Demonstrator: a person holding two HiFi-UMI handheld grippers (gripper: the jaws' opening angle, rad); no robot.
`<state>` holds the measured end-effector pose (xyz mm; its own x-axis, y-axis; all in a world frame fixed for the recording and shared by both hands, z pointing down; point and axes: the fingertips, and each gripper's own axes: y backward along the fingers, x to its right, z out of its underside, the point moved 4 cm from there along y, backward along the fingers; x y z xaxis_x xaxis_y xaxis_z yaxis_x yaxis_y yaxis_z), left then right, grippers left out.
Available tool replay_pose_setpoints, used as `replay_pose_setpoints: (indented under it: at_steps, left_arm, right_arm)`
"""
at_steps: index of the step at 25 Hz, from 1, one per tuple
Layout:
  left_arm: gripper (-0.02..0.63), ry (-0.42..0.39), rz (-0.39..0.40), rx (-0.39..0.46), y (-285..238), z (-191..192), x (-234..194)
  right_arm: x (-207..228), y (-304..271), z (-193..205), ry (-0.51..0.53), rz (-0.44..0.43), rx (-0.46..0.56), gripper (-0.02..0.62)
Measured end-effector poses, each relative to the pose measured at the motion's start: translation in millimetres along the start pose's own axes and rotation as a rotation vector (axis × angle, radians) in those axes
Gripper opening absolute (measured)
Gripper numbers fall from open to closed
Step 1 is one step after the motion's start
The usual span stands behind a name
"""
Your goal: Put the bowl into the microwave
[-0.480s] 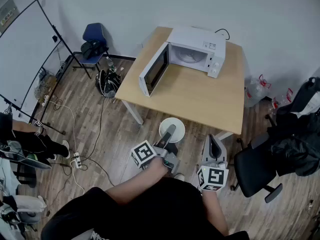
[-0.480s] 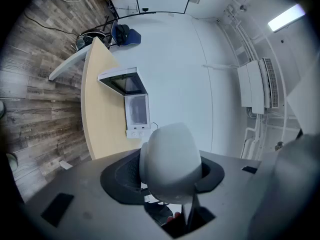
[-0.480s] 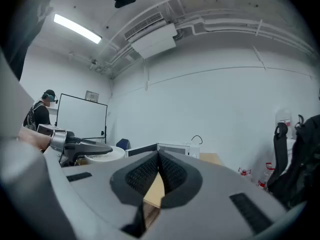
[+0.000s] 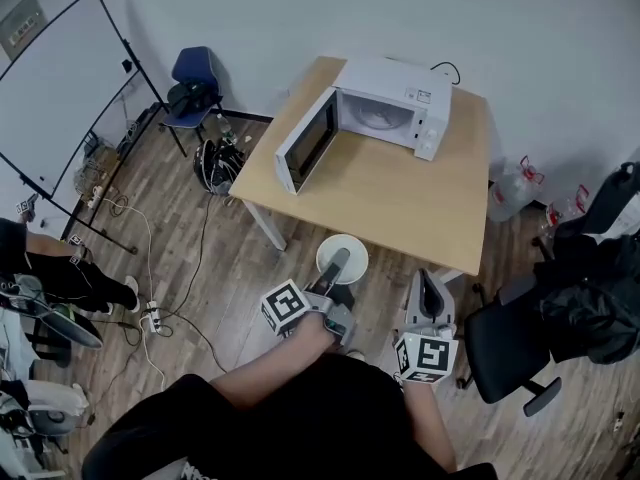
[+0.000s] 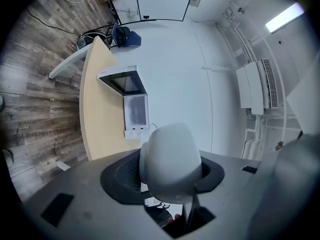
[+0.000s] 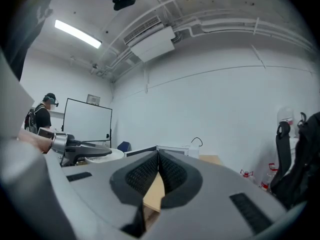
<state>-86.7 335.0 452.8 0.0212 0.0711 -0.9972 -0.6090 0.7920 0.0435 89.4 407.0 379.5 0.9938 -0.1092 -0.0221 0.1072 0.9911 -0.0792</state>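
A white bowl [image 4: 355, 249] hangs over the floor just short of the wooden table's near edge [image 4: 400, 230]. My left gripper [image 4: 340, 262] is shut on its rim. In the left gripper view the bowl [image 5: 170, 151] fills the gap between the jaws, held on edge. The white microwave [image 4: 385, 108] stands at the table's far side with its door [image 4: 305, 140] swung open to the left and an empty cavity. My right gripper [image 4: 426, 280] hangs to the right of the bowl, shut and empty, its pads meeting [image 6: 158, 159].
A black office chair [image 4: 510, 343] stands to the right of me, with bags and water bottles [image 4: 515, 183] behind it. A whiteboard [image 4: 60, 88], a blue chair [image 4: 190, 83] and floor cables [image 4: 150, 318] are on the left. Another person [image 6: 44, 115] stands by the whiteboard.
Only the head camera has shifted slightly. Both grippers and the bowl keep their places.
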Motion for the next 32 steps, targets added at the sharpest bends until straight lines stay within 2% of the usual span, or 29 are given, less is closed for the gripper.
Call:
replay_pose_setpoints:
  at_steps: [7,12,17,20,24,27,32]
  left_arm:
    - [0.215,-0.005,-0.033,0.018,1.0,9.8,-10.6]
    - [0.215,0.009,-0.007,0.029,-7.6,6.9,-13.2]
    - [0.215,0.002,-0.056,0.004,-28.9,0.7,-32.5]
    - [0.215,0.019,-0.044,-0.016,-53.4,-4.6,-37.0]
    - [0.215,0.019,-0.069,-0.037,-87.0,-17.8,-44.8]
    - [0.215,0.024,-0.046,-0.045,-117.5,-33.9,-41.3]
    - [0.215,0.025,-0.070,-0.059,-158.3,-68.1,-47.8]
  right_arm:
    - [7.5,1.7,14.6,-0.017,-0.028,-0.019,0.061]
    - [17.2,1.3,27.3,-0.031,-0.019,-0.046,0.060]
    - [29.5,-15.6,38.5,-0.038,0.008,-0.074,0.061]
    - [35.5,-33.5,40.5,-0.029,0.017,-0.089,0.060]
    - [49.5,-63.2,41.8,-0.027,0.041,-0.111,0.061]
    - [59.7,-97.2,40.9,-0.037,0.046,-0.122,0.061]
    - [59.3,-153.6,31.7,-0.026,0.028,-0.141,0.060]
